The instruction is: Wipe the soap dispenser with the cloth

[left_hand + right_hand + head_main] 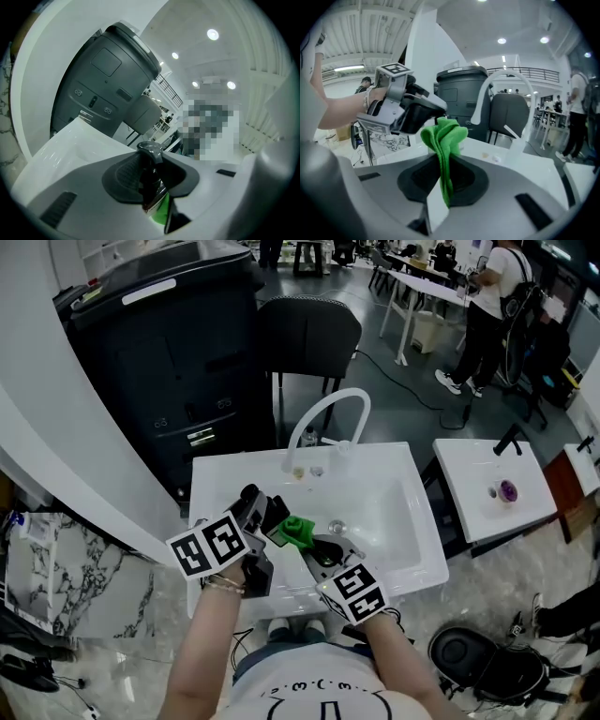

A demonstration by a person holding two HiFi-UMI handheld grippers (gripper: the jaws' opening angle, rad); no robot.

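Head view: over the sink [398, 521], left claw [270, 518] clamps the dark soap dispenser [150, 178], right claw [317, 547] pinches the green cloth [298, 531]; a hard wipe could twist the dispenser loose.

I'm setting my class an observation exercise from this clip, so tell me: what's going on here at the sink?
A person stands at a white sink with a gripper in each hand. The left gripper is shut on a dark soap dispenser, held up over the basin. The right gripper is shut on a bunched green cloth, which is pressed up beside the dispenser at the left gripper's tip. Wiping appears to be under way.
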